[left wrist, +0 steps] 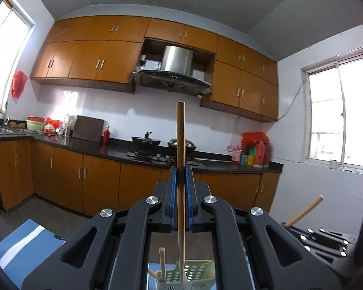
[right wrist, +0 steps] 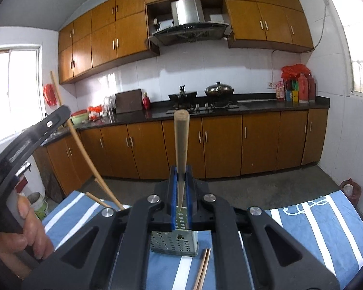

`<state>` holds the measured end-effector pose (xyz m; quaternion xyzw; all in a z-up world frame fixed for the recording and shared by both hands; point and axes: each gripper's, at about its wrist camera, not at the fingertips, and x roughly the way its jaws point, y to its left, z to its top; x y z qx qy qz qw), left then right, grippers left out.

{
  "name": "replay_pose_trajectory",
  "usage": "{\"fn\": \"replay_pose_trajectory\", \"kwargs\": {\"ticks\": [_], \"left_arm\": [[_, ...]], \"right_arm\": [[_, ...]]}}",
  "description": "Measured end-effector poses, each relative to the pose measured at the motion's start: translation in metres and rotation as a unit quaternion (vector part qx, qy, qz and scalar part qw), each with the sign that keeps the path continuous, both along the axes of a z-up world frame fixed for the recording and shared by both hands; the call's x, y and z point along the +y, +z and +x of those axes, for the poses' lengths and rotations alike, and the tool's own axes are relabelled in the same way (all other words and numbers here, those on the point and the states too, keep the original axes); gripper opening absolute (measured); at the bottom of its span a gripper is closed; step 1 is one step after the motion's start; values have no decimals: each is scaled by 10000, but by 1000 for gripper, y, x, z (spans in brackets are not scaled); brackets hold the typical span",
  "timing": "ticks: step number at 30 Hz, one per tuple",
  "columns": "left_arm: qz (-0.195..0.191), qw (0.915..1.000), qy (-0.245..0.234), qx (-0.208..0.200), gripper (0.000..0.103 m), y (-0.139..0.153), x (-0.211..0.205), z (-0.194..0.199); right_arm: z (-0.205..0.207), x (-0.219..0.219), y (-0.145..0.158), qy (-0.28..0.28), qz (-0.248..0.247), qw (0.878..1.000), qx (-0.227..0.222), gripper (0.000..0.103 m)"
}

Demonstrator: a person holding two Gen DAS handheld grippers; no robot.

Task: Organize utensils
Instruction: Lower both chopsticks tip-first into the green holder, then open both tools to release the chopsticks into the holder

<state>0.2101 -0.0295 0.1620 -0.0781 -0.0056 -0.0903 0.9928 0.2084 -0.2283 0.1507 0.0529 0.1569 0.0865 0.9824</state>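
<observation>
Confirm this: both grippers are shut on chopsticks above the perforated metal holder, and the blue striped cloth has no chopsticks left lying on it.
Not quite. The left gripper and right gripper each grip a chopstick above the holder, but the right wrist view shows a pair of chopsticks lying on the striped cloth beside the holder.

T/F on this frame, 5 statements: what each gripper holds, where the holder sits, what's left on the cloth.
1. The left gripper is shut on a wooden chopstick. True.
2. The right gripper has its jaws wide open. False: shut on a utensil handle.
3. The perforated metal holder stands on the blue striped cloth. True.
4. The holder sits on the kitchen counter. False: on the cloth.
5. A chopstick pair lies on the cloth beside the holder. True.
</observation>
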Motion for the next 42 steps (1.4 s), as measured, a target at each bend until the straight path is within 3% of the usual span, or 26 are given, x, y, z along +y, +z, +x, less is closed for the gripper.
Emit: {"fn": "replay_pose_trajectory", "kwargs": {"ticks": [12, 26, 27, 30, 39, 42], "left_arm": [[126, 9995, 257, 138, 8, -41, -9, 34], [67, 9981, 94, 603, 8, -57, -7, 47], [47, 9979, 39, 650, 10, -56, -6, 46], [62, 9980, 88, 629, 52, -50, -4, 41], [96, 9984, 214, 521, 53, -27, 9, 17], [148, 9981, 270, 533, 53, -22, 17, 3]], "right_arm": [[28, 13, -33, 83, -162, 9988, 453, 8], [41, 18, -48, 109, -134, 9969, 773, 8], [41, 18, -48, 101, -119, 9969, 776, 10], [38, 15, -44, 54, -55, 9975, 697, 21], [12, 10, -30, -19, 3, 9990, 442, 22], [-6, 5, -25, -64, 13, 9995, 307, 27]]}}
